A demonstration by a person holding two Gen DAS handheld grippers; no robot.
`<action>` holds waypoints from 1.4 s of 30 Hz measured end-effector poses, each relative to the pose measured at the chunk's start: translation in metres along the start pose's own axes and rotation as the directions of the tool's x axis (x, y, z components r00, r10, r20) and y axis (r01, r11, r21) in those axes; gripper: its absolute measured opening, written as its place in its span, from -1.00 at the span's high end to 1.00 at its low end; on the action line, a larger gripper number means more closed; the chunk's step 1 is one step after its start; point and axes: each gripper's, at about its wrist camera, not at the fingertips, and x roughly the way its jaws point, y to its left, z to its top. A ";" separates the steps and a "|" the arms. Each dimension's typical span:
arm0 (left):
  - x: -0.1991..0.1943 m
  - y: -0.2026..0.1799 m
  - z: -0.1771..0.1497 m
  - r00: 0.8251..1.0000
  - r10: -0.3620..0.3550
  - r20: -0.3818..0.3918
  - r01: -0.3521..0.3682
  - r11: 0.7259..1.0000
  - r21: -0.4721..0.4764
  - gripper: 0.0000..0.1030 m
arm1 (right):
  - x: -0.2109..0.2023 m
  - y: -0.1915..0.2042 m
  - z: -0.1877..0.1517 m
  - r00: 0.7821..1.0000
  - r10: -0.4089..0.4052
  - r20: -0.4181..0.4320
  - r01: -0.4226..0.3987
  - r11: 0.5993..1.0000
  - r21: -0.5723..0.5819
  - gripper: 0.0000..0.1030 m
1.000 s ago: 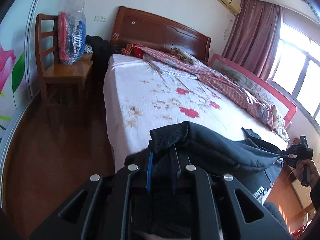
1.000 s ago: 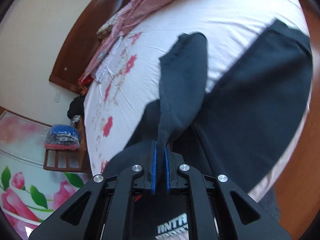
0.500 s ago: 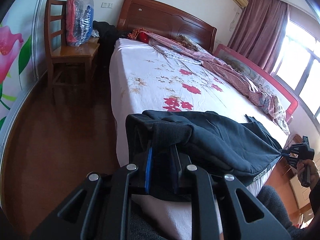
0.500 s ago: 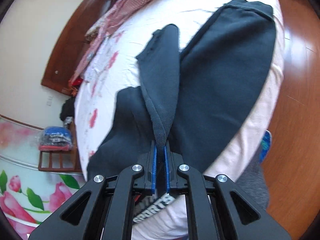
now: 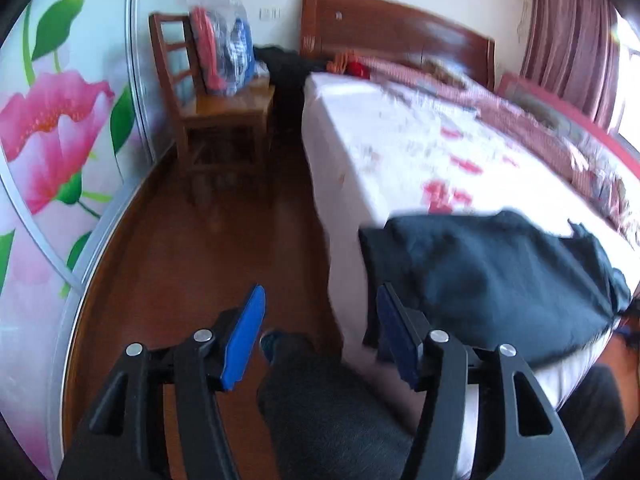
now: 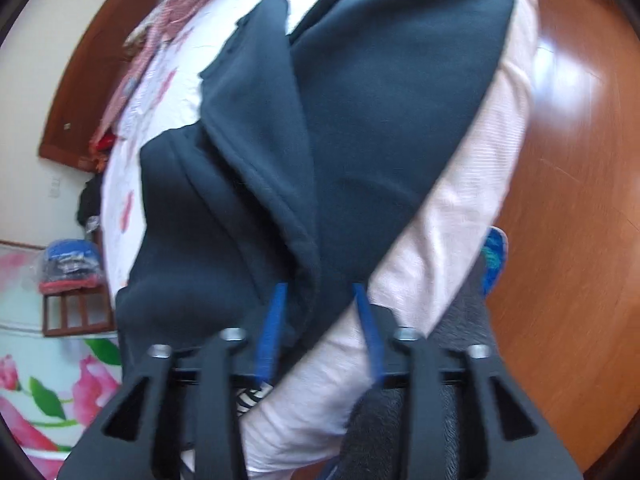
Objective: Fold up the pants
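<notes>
Releasing now: left gripper [image 5: 320,312] and right gripper [image 6: 318,300] have just been opening, jaws apart, pants [image 6: 360,100] dropped on the bed [image 5: 380,152]; back away cleanly, don't snag the fold.

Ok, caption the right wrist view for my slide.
Right gripper, jaws just opened, over the dark pants lying folded on the bed.

Right gripper [image 6: 320,320] jaws just opening, pants [image 6: 360,120] fold loose between them.
</notes>
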 end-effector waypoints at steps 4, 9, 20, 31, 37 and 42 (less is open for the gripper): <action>0.010 -0.066 0.029 0.969 -0.245 0.021 0.243 0.968 0.070 -0.73 | -0.032 0.029 0.010 0.986 -0.062 0.154 0.080 0.990 -0.116 -0.01; 0.062 -0.164 0.029 0.889 -0.443 -0.113 0.456 0.876 0.155 -0.73 | -0.036 0.116 0.062 0.917 -0.137 0.375 0.287 0.879 -0.382 -0.01; 0.069 -0.215 0.011 0.824 -0.523 -0.216 0.549 0.832 0.077 -0.77 | 0.126 0.209 0.142 0.858 -0.358 0.367 0.512 0.640 -0.573 -0.01; 0.104 -0.213 0.017 0.809 -0.516 -0.282 0.537 0.843 -0.003 -0.77 | 0.117 0.195 0.151 0.871 -0.327 0.366 0.489 0.641 -0.592 0.91; 0.100 -0.220 0.020 0.813 -0.505 -0.289 0.537 0.843 0.037 -0.78 | -0.007 0.129 0.183 0.906 -0.069 0.418 0.217 0.922 -0.319 0.91; 0.099 -0.238 0.021 0.813 -0.498 -0.301 0.539 0.839 0.070 -0.78 | -0.086 0.022 0.190 0.868 -0.023 0.496 0.082 0.992 -0.098 0.91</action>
